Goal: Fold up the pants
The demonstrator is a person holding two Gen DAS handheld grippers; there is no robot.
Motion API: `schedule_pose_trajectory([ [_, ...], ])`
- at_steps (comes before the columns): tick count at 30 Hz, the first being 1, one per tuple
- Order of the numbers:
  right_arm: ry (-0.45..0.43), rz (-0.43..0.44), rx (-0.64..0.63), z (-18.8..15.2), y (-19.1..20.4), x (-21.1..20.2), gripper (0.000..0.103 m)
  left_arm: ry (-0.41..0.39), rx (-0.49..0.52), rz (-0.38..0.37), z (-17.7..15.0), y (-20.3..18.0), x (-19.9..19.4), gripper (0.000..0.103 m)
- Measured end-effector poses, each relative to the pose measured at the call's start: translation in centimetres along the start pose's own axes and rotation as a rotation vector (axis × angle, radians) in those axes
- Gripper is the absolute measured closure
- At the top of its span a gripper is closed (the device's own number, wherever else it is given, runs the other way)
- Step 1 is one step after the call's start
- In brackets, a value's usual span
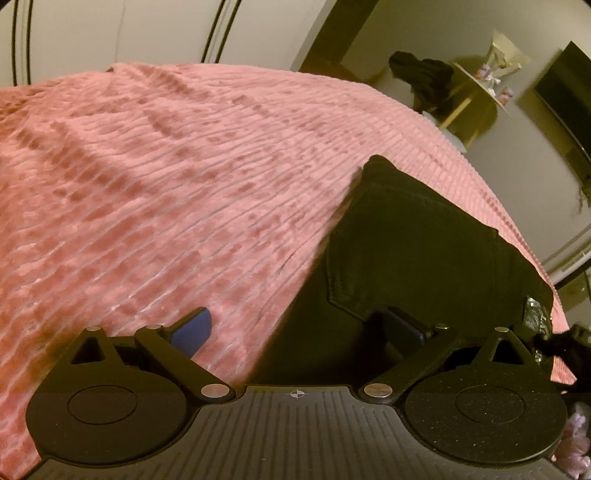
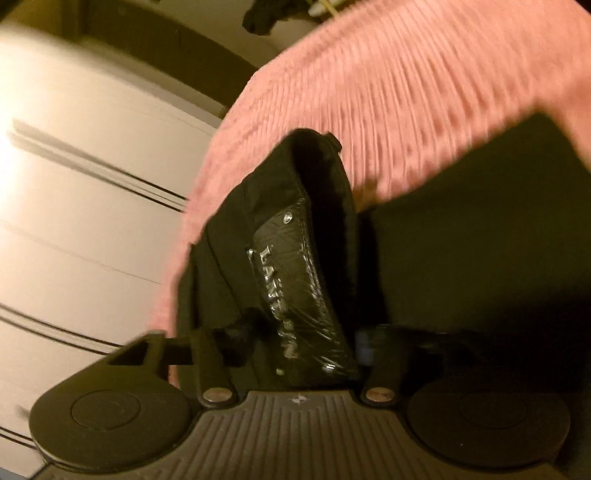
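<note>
Black pants (image 1: 413, 236) lie on a pink ribbed bedspread (image 1: 166, 177), near its right edge, back pocket up. My left gripper (image 1: 299, 328) is open, its blue pads (image 1: 194, 326) wide apart, one over the bedspread and one over the pants. In the right wrist view the pants' waistband (image 2: 291, 236) with a shiny black label (image 2: 299, 291) stands bunched up between the fingers of my right gripper (image 2: 295, 339). The jaws look closed on the fabric, though blur and darkness hide the pads. More black cloth (image 2: 480, 229) spreads to the right.
A white wardrobe (image 1: 110, 33) with dark lines stands behind the bed. A small round table (image 1: 476, 92) with dark clothing (image 1: 424, 77) and small items is at the back right. A dark screen (image 1: 569, 99) hangs on the right wall.
</note>
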State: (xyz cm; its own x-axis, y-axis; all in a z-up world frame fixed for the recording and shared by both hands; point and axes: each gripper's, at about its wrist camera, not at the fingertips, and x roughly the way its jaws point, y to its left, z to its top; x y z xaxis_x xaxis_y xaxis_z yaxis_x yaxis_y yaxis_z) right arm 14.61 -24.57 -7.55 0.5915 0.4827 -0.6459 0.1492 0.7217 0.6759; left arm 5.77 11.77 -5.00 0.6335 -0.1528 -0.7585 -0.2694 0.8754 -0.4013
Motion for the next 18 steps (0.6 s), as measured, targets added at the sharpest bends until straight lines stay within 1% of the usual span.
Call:
schedule_pose_trajectory([
  [1, -0.025, -0.014, -0.047, -0.3, 1.1, -0.6, 0.079, -0.003, -0.002, 0.0, 0.0, 0.0, -0.1, 0.001],
  [3, -0.083, 0.01, -0.099, -0.6, 3.0, -2.6, 0.085, -0.018, -0.008, -0.007, 0.0, 0.2, -0.5, 0.001],
  [5, -0.152, 0.03, -0.162, -1.0, 4.8, -5.0, 0.085, -0.048, -0.015, -0.029, 0.0, 0.3, -1.2, 0.001],
  [7, -0.25, 0.031, -0.232, -1.5, 6.5, -7.9, 0.086, -0.075, -0.015, -0.047, 0.0, 0.3, -1.8, 0.001],
  [9, -0.325, 0.037, -0.246, -2.0, 6.8, -10.4, 0.086, -0.076, -0.014, -0.052, 0.0, 0.3, -2.0, 0.001],
  [10, -0.356, 0.024, -0.246, -2.3, 6.5, -11.5, 0.086, -0.072, -0.014, -0.056, 0.0, 0.3, -2.0, 0.001],
  [12, -0.375, -0.034, -0.252, -2.8, 5.0, -12.6, 0.085, -0.072, -0.01, -0.061, 0.0, 0.2, -2.0, 0.001],
  [13, -0.374, -0.065, -0.232, -3.0, 3.9, -12.6, 0.085, -0.069, -0.006, -0.061, -0.1, 0.1, -1.9, 0.001],
  [15, -0.333, -0.146, -0.195, -3.1, 1.4, -11.6, 0.083, -0.05, 0.01, -0.054, -0.1, -0.3, -1.5, 0.001],
  [16, -0.291, -0.19, -0.177, -3.2, -0.2, -10.5, 0.073, -0.037, 0.021, -0.051, -0.1, -0.5, -1.2, 0.001],
  [17, -0.247, -0.222, -0.14, -3.2, -1.6, -9.6, 0.068, -0.022, 0.032, -0.055, -0.2, -0.7, -1.0, 0.001],
  [18, -0.215, -0.237, -0.098, -3.1, -2.8, -9.1, 0.056, -0.009, 0.039, -0.063, -0.2, -0.9, -0.9, 0.001],
])
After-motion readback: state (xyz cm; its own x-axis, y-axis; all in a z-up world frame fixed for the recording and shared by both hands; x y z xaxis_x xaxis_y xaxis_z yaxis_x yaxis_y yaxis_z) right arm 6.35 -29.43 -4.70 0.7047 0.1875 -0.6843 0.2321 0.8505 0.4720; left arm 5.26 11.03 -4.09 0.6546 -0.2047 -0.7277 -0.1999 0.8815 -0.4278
